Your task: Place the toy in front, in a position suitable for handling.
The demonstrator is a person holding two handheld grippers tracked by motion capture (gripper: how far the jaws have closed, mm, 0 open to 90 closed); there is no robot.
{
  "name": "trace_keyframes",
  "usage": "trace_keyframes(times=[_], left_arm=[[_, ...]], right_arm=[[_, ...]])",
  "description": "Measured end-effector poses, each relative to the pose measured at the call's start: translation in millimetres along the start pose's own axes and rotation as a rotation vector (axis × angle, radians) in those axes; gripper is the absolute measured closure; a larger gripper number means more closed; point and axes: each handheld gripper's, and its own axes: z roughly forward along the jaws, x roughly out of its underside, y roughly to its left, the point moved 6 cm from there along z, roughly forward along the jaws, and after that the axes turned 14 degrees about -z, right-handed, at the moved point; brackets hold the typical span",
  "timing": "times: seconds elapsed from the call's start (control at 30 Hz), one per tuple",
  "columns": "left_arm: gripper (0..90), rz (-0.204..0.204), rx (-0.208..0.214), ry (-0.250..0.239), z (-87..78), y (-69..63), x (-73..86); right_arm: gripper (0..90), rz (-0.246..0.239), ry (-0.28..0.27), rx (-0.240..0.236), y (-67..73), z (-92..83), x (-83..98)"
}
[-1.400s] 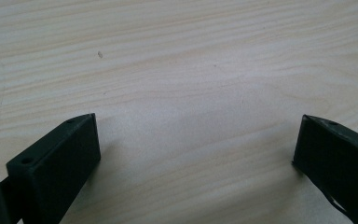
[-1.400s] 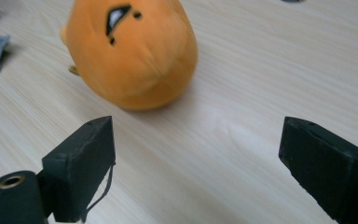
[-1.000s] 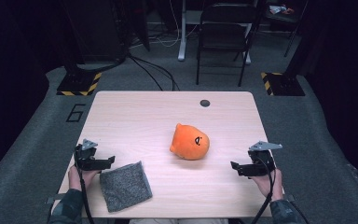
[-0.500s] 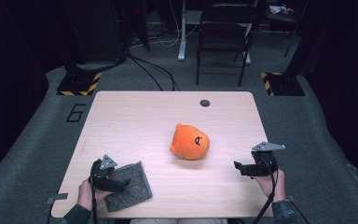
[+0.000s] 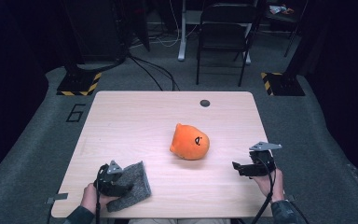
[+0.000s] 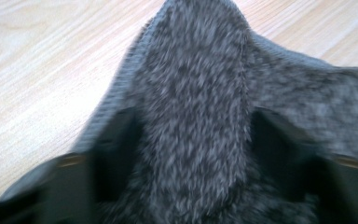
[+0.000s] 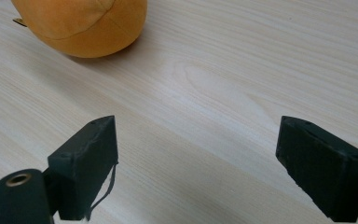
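A grey fuzzy cloth (image 5: 137, 179) lies at the table's near left corner. My left gripper (image 5: 123, 186) reaches into it from the left, and its jaws have just been closing. In the left gripper view the cloth (image 6: 196, 70) is bunched into a raised ridge between the two jaws, which press on both its sides (image 6: 193, 135). An orange plush toy (image 5: 190, 142) with a small black face sits at mid-table. My right gripper (image 5: 237, 167) rests low at the near right, pointing left toward the plush (image 7: 81, 23), jaws open and empty (image 7: 196, 144).
The light wooden table (image 5: 135, 121) has a small dark round cap (image 5: 205, 103) near its far edge. A black folding chair (image 5: 226, 32) and cables stand on the floor beyond the table. Bare wood lies between the plush and both grippers.
My left gripper slid right from the table's left edge onto the cloth and closed, bunching the cloth up between its jaws. The right gripper and the plush stayed put.
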Motion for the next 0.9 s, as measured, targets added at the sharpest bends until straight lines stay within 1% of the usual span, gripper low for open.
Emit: trace_keyframes(times=[0.03,0.07,0.1,0.17,0.2,0.27,0.37,0.4,0.47,0.5,0.53,0.57,0.6,0.63,0.67,0.7,0.73,0.77,0.87,0.9], left_arm=[[46.7,0.000,0.002,-0.011,0.0,-0.4,-0.3],[55.6,-0.002,0.006,-0.017,-0.1,-0.3,-0.3],[55.6,0.008,0.004,-0.016,-0.9,1.2,-0.3],[61.9,0.006,0.017,-0.018,-1.7,1.9,0.2],[63.5,0.004,0.022,-0.022,-1.5,1.8,0.2],[66.8,0.019,0.028,-0.010,-2.6,1.8,0.2],[70.8,0.039,0.038,-0.014,-2.9,1.7,-1.4],[70.8,0.030,0.043,-0.022,-2.9,1.2,-2.2],[71.7,0.031,0.052,-0.034,-3.2,1.3,-3.4],[72.3,0.035,0.054,-0.038,-3.3,1.2,-3.8],[72.6,0.039,0.060,-0.041,-3.8,0.0,-3.8],[72.8,0.039,0.065,-0.045,-5.0,-0.3,-4.4],[73.0,0.040,0.076,-0.047,-6.5,-1.5,-4.9],[73.2,0.048,0.083,-0.060,-7.3,-3.0,-5.8],[73.2,0.047,0.090,-0.070,-8.6,-4.4,-6.7],[73.3,0.053,0.100,-0.071,-9.9,-6.5,-7.6],[73.3,0.055,0.107,-0.076,-10.5,-8.5,-8.4],[73.3,0.058,0.116,-0.073,-11.1,-9.7,-8.9],[73.3,0.049,0.153,-0.084,-10.1,-16.3,-11.6],[73.3,0.060,0.158,-0.079,-9.9,-17.1,-12.2]], right_arm=[[11.9,0.004,0.003,-0.001,0.6,-0.5,-0.2],[12.1,0.000,-0.001,0.003,0.4,-1.8,-0.6],[12.1,0.000,-0.001,0.003,0.4,-1.8,-0.6],[12.4,0.007,-0.006,0.003,1.1,-3.0,-1.5],[12.4,0.006,-0.006,0.004,1.2,-3.3,-1.7],[12.7,0.002,-0.004,0.003,1.5,-2.9,-1.9],[12.9,-0.003,-0.002,0.007,-2.2,-0.4,-1.2],[12.9,-0.003,-0.002,0.007,-2.2,-0.4,-1.2],[12.9,0.012,0.000,0.003,-3.3,0.1,-0.9],[13.0,0.004,-0.002,0.009,-5.0,0.5,-0.5],[13.0,0.001,-0.005,0.003,-5.2,0.7,-0.2],[13.0,0.004,-0.002,0.002,-4.7,0.5,0.1],[13.0,0.001,0.000,0.004,-4.7,0.1,0.4],[12.9,0.005,0.002,0.001,-3.7,-0.8,0.6],[13.0,0.003,0.003,0.004,-3.6,-1.6,0.6],[13.0,0.005,-0.004,0.002,-2.8,-2.1,-0.2],[13.0,-0.008,-0.006,0.004,-3.2,-2.8,-0.5],[13.0,0.000,-0.006,0.006,-2.9,-3.1,-1.0],[13.0,0.004,-0.009,0.000,-3.0,-1.6,-1.0],[13.0,0.000,-0.001,-0.002,-3.3,-0.9,0.0]])
